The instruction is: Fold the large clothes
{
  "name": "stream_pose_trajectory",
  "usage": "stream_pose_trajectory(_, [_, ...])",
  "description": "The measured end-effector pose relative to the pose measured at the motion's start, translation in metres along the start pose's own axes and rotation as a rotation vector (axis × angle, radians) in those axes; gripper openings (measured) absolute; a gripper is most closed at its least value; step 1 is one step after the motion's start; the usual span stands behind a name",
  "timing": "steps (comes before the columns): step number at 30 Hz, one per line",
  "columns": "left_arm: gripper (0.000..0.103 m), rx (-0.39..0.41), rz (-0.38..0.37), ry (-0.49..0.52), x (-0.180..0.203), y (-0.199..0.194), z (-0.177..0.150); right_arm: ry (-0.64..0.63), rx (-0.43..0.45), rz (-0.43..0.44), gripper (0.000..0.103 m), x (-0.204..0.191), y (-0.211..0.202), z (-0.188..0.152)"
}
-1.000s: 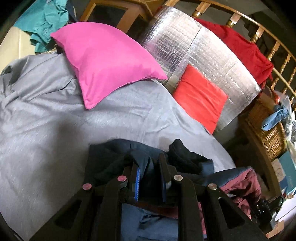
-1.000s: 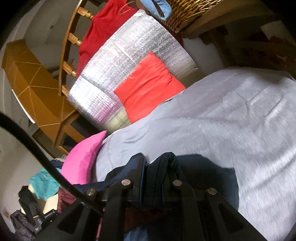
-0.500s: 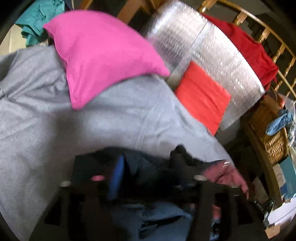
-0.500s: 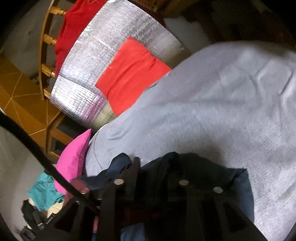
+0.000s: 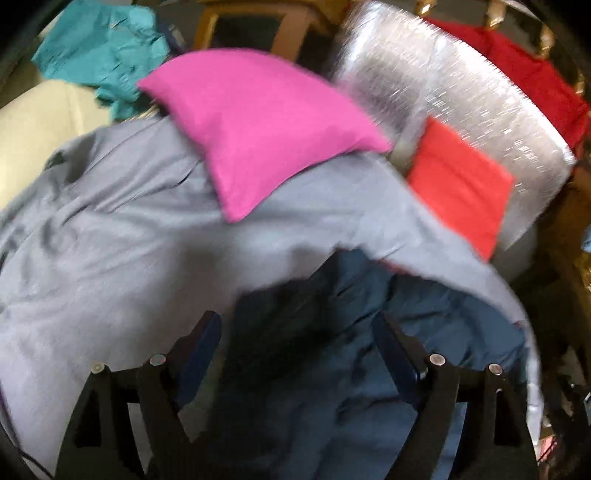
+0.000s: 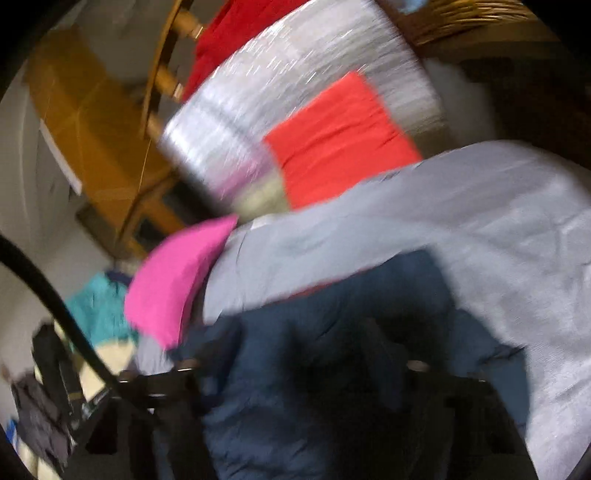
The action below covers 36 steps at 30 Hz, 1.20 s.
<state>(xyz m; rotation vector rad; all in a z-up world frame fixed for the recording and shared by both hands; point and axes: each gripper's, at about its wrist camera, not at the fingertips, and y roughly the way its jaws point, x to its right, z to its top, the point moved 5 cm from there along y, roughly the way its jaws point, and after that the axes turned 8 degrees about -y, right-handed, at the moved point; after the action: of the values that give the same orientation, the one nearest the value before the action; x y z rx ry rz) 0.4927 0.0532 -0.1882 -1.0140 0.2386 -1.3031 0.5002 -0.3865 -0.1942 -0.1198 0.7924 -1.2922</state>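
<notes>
Nearest the left wrist camera, the left tool (image 5: 295,328) stood released, its two black fingers with blue pads (image 5: 201,341) spread wide on either side of a crumpled dark navy garment (image 5: 332,354) that lay on the grey bed sheet (image 5: 110,240); the cloth sat between the fingers without being pinched. In the right wrist view the same dark navy garment (image 6: 332,332) filled the near centre and draped over the right tool (image 6: 303,354), whose fingers were so blurred and buried in fabric that whether they were clenched or released could not be told. A black cable (image 6: 48,291) curved across the near left of that view. Beyond the garment the grey sheet spread away, rumpled at the left. On its far part rested a bright pink pillow (image 5: 258,125), with a crumpled teal cloth (image 5: 99,55) farther left behind it. To the right of the pillow a red square cushion (image 5: 461,184) leaned against a silver quilted foil panel (image 5: 443,85), and a dark red cloth (image 5: 517,70) hung over the wooden railing (image 6: 166,74) behind the panel. A woven wicker basket (image 6: 461,18) showed at the far right top of the right view.
</notes>
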Motion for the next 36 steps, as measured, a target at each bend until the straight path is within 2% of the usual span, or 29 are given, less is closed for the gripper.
stream_pose_trajectory(4, [0.084, 0.012, 0.131, 0.018, -0.012, 0.001, -0.006, -0.046, -0.139, 0.041, 0.057, -0.048, 0.031, -0.02])
stream_pose_trajectory(6, [0.084, 0.008, 0.161, 0.04, -0.013, 0.003, -0.006, -0.064, -0.177, 0.024, 0.057, -0.067, 0.049, -0.027])
stream_pose_trajectory(10, [0.084, -0.045, 0.184, 0.089, -0.014, 0.016, -0.013, -0.037, -0.309, -0.06, 0.057, -0.077, 0.107, -0.039])
stream_pose_trajectory(12, [0.084, -0.09, 0.207, 0.13, -0.013, 0.029, -0.02, -0.017, -0.362, -0.152, 0.058, -0.064, 0.14, -0.045])
stream_pose_trajectory(14, [0.084, -0.119, 0.204, 0.134, -0.014, 0.034, -0.022, 0.036, -0.369, -0.154, 0.059, -0.051, 0.152, -0.043])
stream_pose_trajectory(18, [0.084, -0.148, 0.179, 0.109, -0.024, 0.035, -0.019, 0.162, -0.346, -0.072, 0.059, -0.039, 0.142, -0.035])
stream_pose_trajectory(20, [0.084, -0.156, 0.173, 0.087, -0.029, 0.034, -0.019, 0.179, -0.245, -0.047, 0.06, -0.033, 0.116, -0.024])
stream_pose_trajectory(22, [0.084, -0.162, 0.166, 0.068, -0.033, 0.033, -0.017, 0.186, -0.164, -0.085, 0.059, -0.018, 0.09, -0.016])
stream_pose_trajectory(24, [0.084, -0.156, 0.171, 0.068, -0.034, 0.031, -0.016, 0.171, -0.132, -0.209, 0.059, 0.01, 0.068, -0.011])
stream_pose_trajectory(26, [0.085, -0.157, 0.176, 0.079, -0.035, 0.032, -0.017, 0.212, -0.165, -0.284, 0.054, 0.039, 0.062, -0.017])
stream_pose_trajectory(27, [0.085, -0.16, 0.18, 0.084, -0.035, 0.035, -0.018, 0.259, -0.201, -0.307, 0.04, 0.06, 0.063, -0.026])
stream_pose_trajectory(28, [0.085, -0.166, 0.183, 0.088, -0.035, 0.037, -0.018, 0.299, -0.232, -0.294, 0.03, 0.072, 0.064, -0.035])
stream_pose_trajectory(29, [0.085, -0.17, 0.19, 0.091, -0.035, 0.038, -0.019, 0.324, -0.238, -0.281, 0.03, 0.078, 0.061, -0.039])
stream_pose_trajectory(33, [0.085, -0.156, 0.197, 0.089, -0.034, 0.032, -0.014, 0.283, -0.176, -0.294, 0.034, 0.057, 0.04, -0.031])
stream_pose_trajectory(36, [0.085, -0.124, 0.203, 0.096, -0.033, 0.025, -0.009, 0.164, -0.173, -0.17, 0.034, 0.002, 0.042, -0.022])
